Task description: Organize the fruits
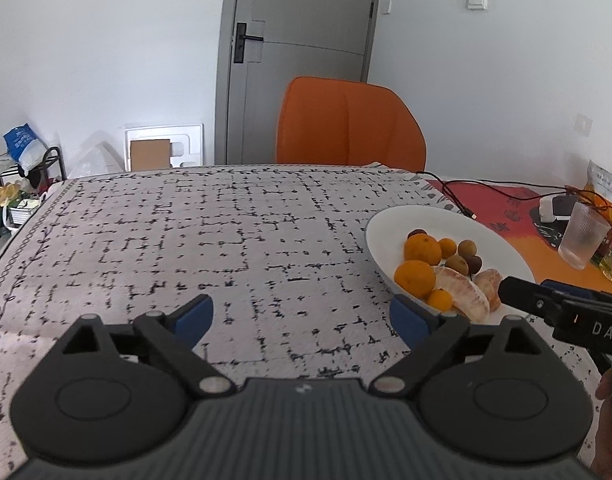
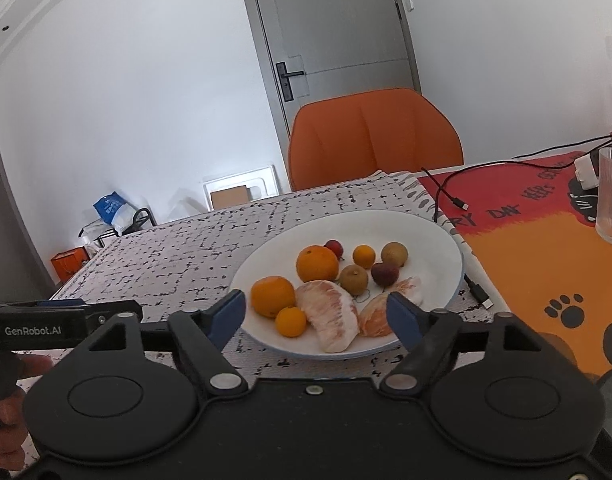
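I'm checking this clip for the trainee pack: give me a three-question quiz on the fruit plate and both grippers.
1. True or false: the white plate holds all the fruit in view.
2. What do the left gripper and right gripper hold? A) an orange B) nothing C) the glass
3. Name the largest peeled piece on the plate.

Key: 1 true; 2 B, both stand open; 3 the pomelo segment.

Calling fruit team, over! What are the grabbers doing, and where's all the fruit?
Left gripper open, empty. Right gripper open, empty, facing the plate. All fruit on plate, pomelo segment nearest. Nothing in the way.
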Motion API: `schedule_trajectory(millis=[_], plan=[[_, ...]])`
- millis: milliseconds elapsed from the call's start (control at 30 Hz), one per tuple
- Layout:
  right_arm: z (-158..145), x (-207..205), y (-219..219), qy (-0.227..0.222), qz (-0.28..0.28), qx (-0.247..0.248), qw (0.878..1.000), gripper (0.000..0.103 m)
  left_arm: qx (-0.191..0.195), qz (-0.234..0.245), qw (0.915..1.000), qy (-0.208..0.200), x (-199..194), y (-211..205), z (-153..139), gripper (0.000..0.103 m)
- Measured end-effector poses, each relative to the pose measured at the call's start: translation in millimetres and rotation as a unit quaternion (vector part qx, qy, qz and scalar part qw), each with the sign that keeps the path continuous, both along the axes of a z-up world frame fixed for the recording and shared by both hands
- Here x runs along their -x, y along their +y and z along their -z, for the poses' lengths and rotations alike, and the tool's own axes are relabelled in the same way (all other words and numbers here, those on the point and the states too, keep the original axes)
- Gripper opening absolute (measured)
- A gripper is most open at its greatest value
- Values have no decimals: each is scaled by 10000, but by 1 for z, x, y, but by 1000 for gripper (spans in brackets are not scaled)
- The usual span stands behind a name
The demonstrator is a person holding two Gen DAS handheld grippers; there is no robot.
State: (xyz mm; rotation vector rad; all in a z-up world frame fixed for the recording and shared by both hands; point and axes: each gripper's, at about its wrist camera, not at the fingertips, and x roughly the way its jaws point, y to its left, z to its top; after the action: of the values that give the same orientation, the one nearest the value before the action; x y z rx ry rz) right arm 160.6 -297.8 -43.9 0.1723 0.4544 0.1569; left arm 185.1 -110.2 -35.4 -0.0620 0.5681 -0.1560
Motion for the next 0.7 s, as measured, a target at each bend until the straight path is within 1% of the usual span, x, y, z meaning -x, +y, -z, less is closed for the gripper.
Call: schedule_trajectory(millis=[100,167,267,300,333,567,700], plan=[[-4,7,6,-17,8,79,10000,90,16,-27,10000,-58,11,7,-5,99],[-5,11,10,-19,-9,84,10000,92,-25,-41,10000,-83,17,10,-7,100],[-8,18,15,-36,8,112,9999,97,-84,-112,9999,-24,24,16,-10,101],[-9,21,17,-54,11,120,9999,101,-94,-140,9999,-11,26,18,-10,101],[-10,24,19,-79,12,137,9999,103,-106,-171,9998,5,28,20,-10,101],[-13,35,27,-71,-131,168,9997,103,-127,-403,9991,48,48,38,-13,103],[-15,41,34,-83,-234,195,9995,103,-189,-508,9985,6,58,46,-17,103]])
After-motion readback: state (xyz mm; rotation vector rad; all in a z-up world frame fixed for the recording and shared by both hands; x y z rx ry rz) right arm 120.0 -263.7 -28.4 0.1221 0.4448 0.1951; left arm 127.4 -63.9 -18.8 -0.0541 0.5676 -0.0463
